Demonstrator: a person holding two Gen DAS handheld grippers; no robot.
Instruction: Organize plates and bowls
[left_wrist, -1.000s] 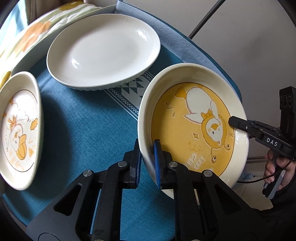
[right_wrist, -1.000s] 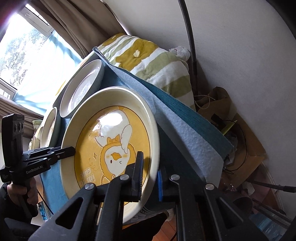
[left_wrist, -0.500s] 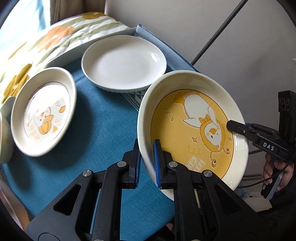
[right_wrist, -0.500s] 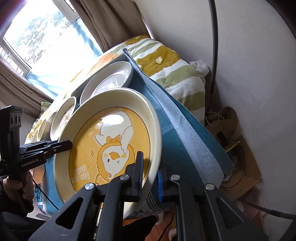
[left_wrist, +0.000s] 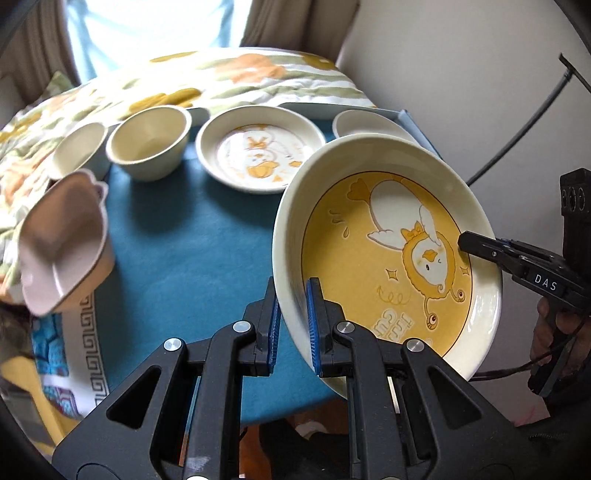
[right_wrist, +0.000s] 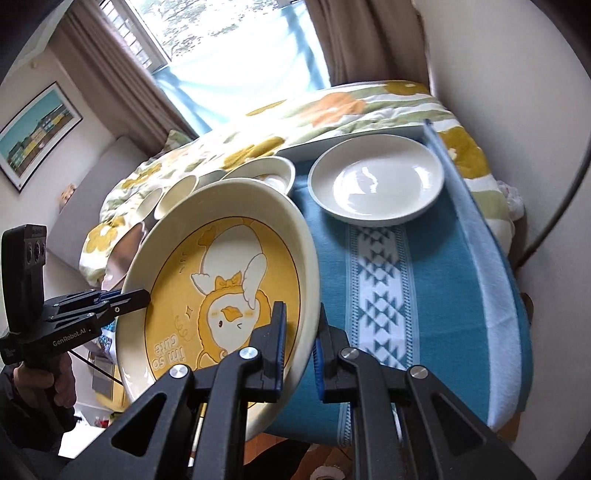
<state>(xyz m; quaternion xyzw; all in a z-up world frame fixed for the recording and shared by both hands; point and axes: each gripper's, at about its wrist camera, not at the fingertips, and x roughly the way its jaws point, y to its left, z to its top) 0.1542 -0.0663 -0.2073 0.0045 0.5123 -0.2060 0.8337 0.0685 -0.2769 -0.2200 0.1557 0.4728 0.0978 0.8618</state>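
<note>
Two handheld grippers, both clamping
Left gripper (left_wrist: 291, 325) and right gripper (right_wrist: 299, 347) are pinching opposite rims of the yellow plate (left_wrist: 388, 258), pointing steeply downward; a hand (right_wrist: 55, 384) is gripping the left handle.

Three plates: one yellow (left_wrist: 384, 251), one duck-printed (left_wrist: 260, 151), one plain white (right_wrist: 376, 184). Two cream bowls (left_wrist: 149, 142). One pink dish (left_wrist: 62, 243).

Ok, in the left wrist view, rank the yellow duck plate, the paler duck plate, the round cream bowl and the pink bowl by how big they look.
1. yellow duck plate, held close to the camera, so nearness inflates it
2. paler duck plate
3. pink bowl and round cream bowl: look alike; the pink one is nearer and blurred, so unranked
</note>
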